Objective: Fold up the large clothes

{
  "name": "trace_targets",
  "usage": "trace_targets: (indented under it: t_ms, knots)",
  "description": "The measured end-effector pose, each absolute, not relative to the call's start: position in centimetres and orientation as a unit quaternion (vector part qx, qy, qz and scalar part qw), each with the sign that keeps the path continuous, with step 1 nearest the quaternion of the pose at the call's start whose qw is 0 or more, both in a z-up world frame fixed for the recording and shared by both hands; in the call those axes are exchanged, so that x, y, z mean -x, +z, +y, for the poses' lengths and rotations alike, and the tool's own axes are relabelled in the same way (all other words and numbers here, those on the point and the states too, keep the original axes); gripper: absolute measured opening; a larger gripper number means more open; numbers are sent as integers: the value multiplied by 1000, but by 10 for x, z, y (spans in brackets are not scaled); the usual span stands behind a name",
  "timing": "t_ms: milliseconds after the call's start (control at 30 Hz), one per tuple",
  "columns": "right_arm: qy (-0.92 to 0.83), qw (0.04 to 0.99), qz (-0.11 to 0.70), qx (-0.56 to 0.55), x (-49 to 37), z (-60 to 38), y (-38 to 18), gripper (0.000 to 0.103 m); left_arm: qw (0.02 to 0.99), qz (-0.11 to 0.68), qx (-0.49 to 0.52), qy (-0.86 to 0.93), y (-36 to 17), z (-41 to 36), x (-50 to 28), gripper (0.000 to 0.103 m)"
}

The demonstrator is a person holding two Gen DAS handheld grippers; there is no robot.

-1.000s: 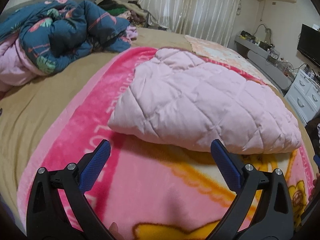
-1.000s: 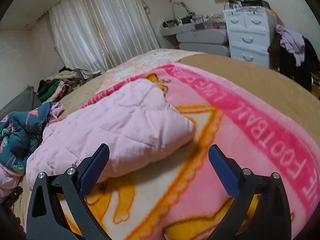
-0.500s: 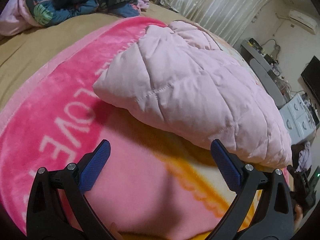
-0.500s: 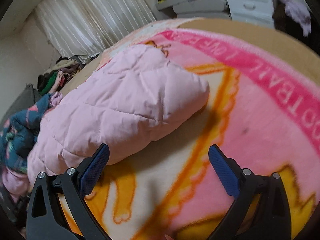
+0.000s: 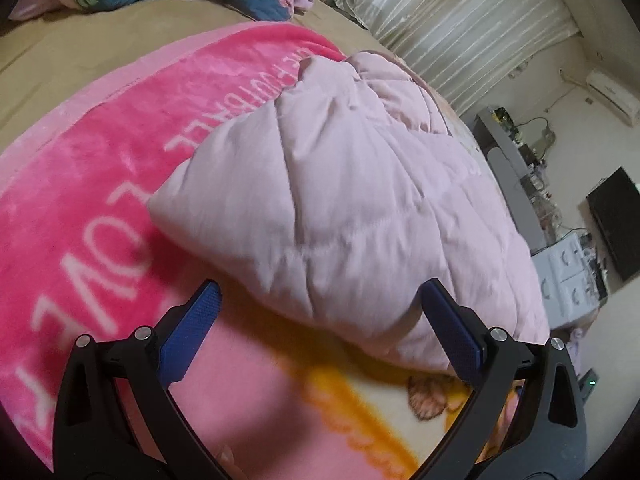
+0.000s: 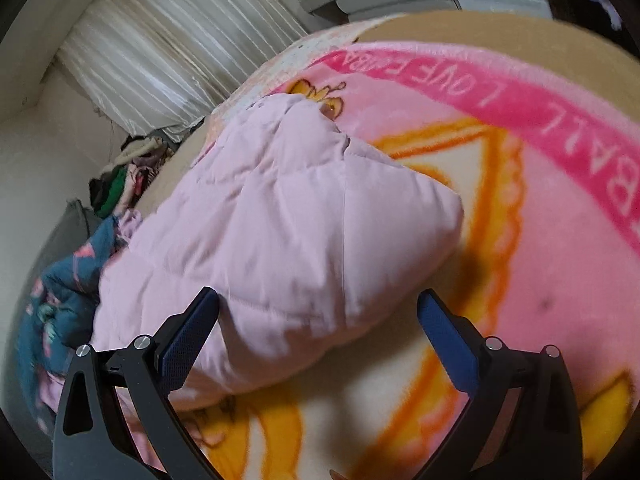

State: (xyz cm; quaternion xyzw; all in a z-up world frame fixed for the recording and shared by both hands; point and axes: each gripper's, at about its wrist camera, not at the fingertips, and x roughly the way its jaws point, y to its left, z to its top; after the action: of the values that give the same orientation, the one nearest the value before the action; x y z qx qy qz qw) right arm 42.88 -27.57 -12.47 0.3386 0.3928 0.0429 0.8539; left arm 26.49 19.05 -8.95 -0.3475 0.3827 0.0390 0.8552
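Your left gripper (image 5: 320, 320) and right gripper (image 6: 318, 320), jaws spread and empty, flanked the folded pink quilted jacket (image 5: 340, 208) at frame centre on the pink blanket (image 5: 100, 184).

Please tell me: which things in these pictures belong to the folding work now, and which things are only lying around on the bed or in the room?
Belong to the job:
- pink quilted garment
- left gripper, open
- right gripper, open

Only lying about:
- pink printed blanket underneath
- blue patterned bundle
- clothes pile by the curtain
- white drawers
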Motion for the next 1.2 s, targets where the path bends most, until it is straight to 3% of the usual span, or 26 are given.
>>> trace_targets:
  t_ms: [233,533,833,933,1033,1200]
  knots:
    - [78,812,408,-410,-453,-280,-147,99,846,380,372,31,-98,195,-283,95]
    - [90,815,410,-401,-466,-277,-146,99,822,373,430,19,-111,201,-305,95]
    - [93,825,400,-388,-480,-270,-148,98,832,363,418,27,-113,197,-312,95]
    - [98,838,392,-367,-480,-264,-144,87,841,361,403,32,-109,194,-312,94]
    - [104,856,382,-333,-477,-258,-133,73,856,359,371,37,-100,188,-311,85]
    - [111,888,362,-261,-471,-243,-113,48,885,350,305,47,-81,172,-312,61]
